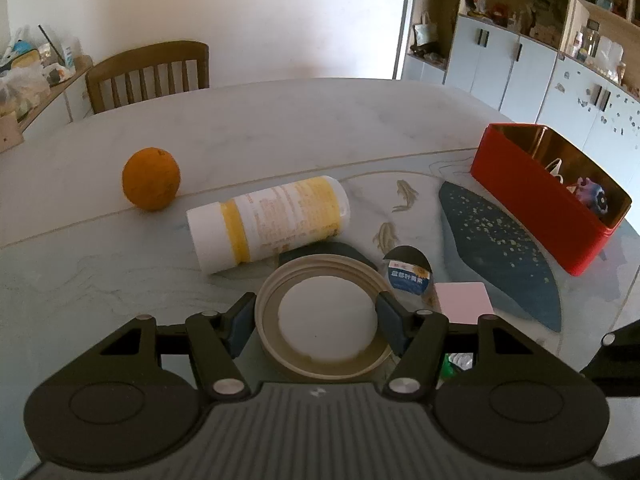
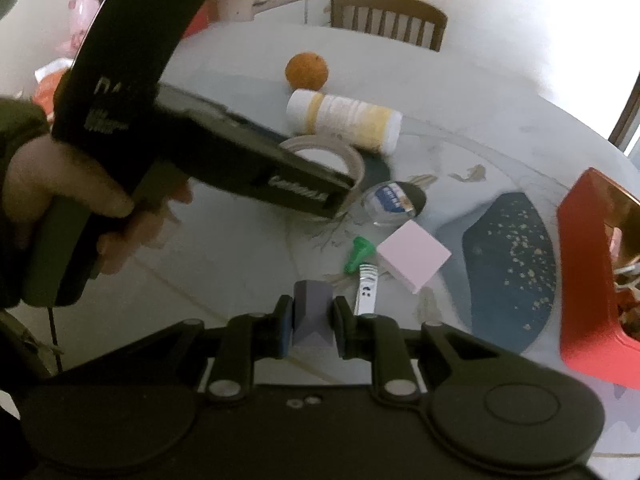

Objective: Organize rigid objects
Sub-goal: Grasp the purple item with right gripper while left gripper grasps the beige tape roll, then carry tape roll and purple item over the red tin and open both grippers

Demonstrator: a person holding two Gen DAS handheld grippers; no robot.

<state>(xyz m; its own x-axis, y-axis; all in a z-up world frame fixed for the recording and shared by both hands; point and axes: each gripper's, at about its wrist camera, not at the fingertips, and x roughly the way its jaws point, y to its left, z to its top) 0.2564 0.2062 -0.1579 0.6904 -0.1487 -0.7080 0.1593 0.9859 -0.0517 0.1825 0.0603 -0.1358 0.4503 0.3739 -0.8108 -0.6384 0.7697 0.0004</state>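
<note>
On the table (image 1: 280, 128), an orange (image 1: 151, 179) is seen far left, a bottle (image 1: 268, 222) lying beside it. A lid (image 1: 324, 320) is pinched by the left gripper (image 1: 316, 326). A grey block (image 2: 311, 312) is clamped in the right gripper (image 2: 311, 326). A pink cube (image 2: 414, 256) lies nearby; a red tin (image 1: 548, 196) stands far right.

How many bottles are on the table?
2. A big white and yellow bottle lies on its side near the orange. A small clear bottle with a blue label lies beside the pink block. The red box might hide more.
</note>
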